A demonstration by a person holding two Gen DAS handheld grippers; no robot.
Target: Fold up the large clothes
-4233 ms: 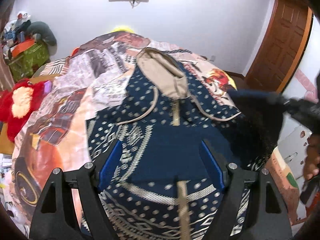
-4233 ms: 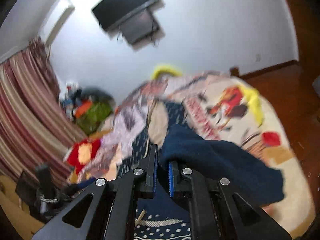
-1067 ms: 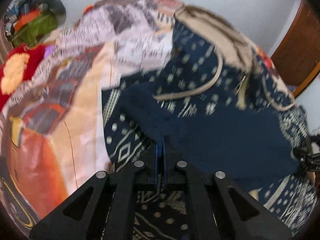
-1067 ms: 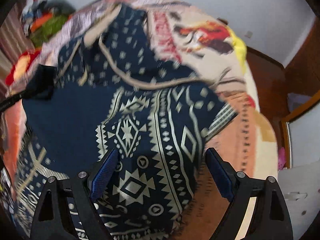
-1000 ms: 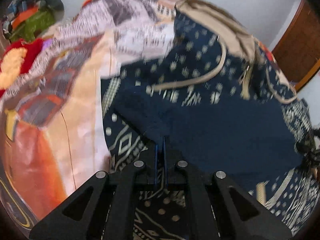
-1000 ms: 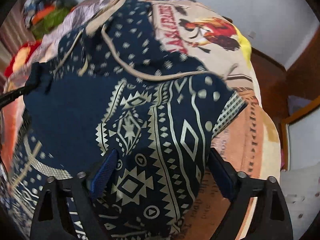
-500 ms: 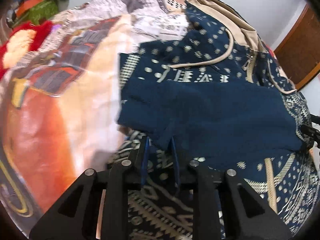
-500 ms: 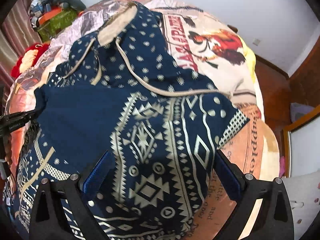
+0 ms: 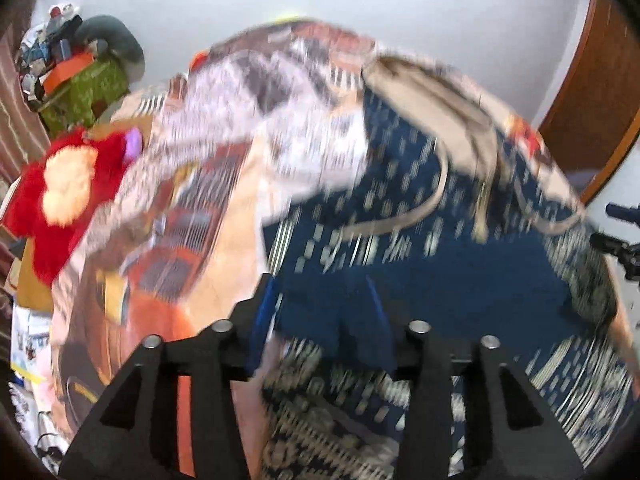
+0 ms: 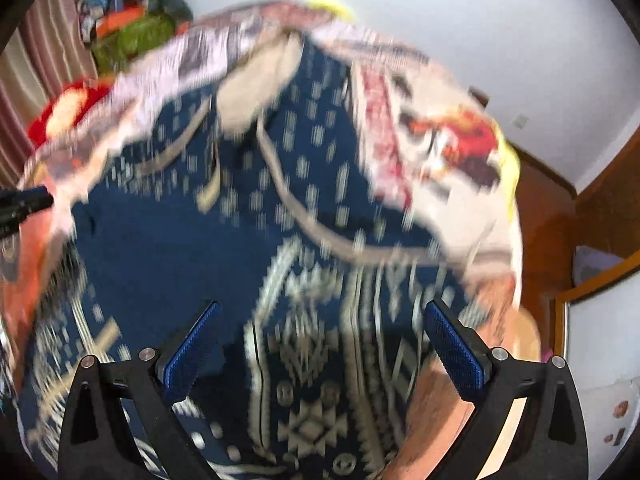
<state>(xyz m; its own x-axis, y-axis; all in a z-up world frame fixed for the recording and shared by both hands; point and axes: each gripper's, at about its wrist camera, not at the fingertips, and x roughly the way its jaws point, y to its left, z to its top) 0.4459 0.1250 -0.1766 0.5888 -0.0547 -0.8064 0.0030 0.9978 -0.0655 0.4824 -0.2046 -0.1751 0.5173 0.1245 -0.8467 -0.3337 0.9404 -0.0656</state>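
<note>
A navy patterned hoodie lies spread on a bed covered by a printed sheet, its beige-lined hood at the far end and a plain dark-blue sleeve panel folded across the chest, so the fold appears begun, with the body still to be doubled. The left hand-held gripper has its jaws apart, straddling the panel's edge without clamping it; the right hand-held gripper is spread wide above the patterned side. No container is visible; both views are motion-blurred.
</note>
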